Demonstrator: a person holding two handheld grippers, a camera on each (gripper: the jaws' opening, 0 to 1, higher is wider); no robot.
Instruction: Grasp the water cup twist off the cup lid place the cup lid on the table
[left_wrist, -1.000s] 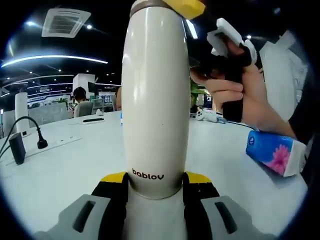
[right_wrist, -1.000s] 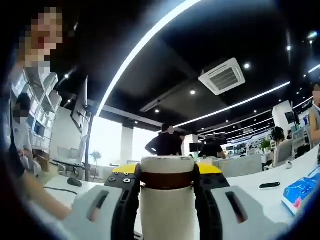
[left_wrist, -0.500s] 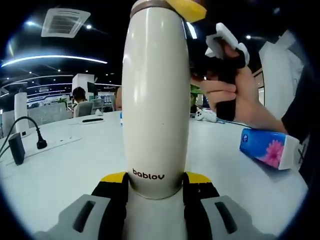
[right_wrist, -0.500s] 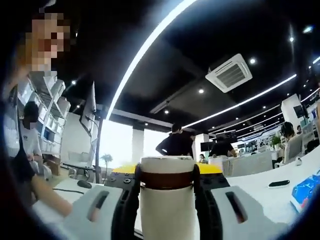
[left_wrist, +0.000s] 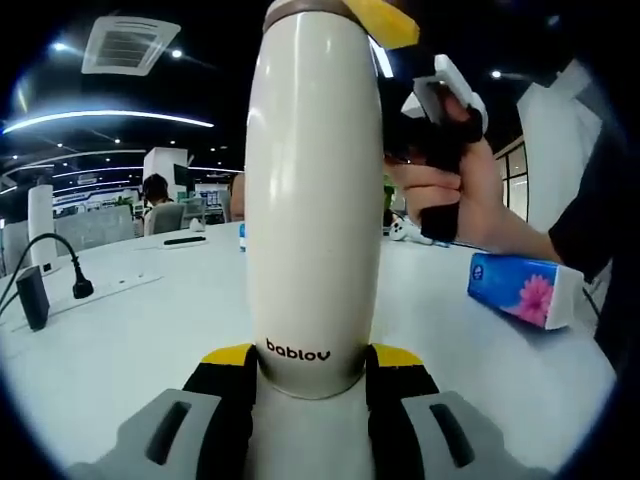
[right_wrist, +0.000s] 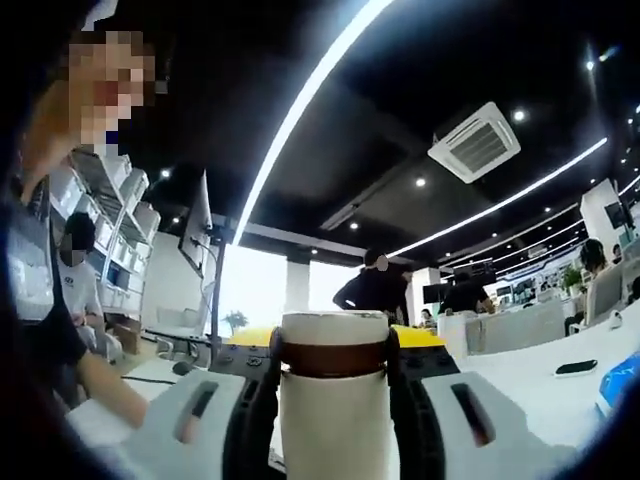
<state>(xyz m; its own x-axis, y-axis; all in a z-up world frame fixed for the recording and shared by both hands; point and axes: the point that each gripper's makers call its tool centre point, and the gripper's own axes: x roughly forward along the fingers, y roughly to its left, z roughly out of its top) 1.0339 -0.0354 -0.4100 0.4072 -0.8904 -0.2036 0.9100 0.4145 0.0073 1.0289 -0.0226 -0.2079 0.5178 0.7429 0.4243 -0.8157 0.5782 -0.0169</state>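
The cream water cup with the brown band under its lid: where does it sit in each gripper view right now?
Left gripper view: the cream water cup stands centre frame, its base clamped between the left gripper, the brown band at the top edge.
Right gripper view: the cup's cream lid and brown band sit bottom centre, clamped by the right gripper.
Shared landmark: the blue tissue pack, at the right edge.

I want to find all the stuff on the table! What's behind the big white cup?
Beside the water cup a blue tissue pack, a phone and a black plug lie on the white table. Whatever is straight behind the cup is hidden.
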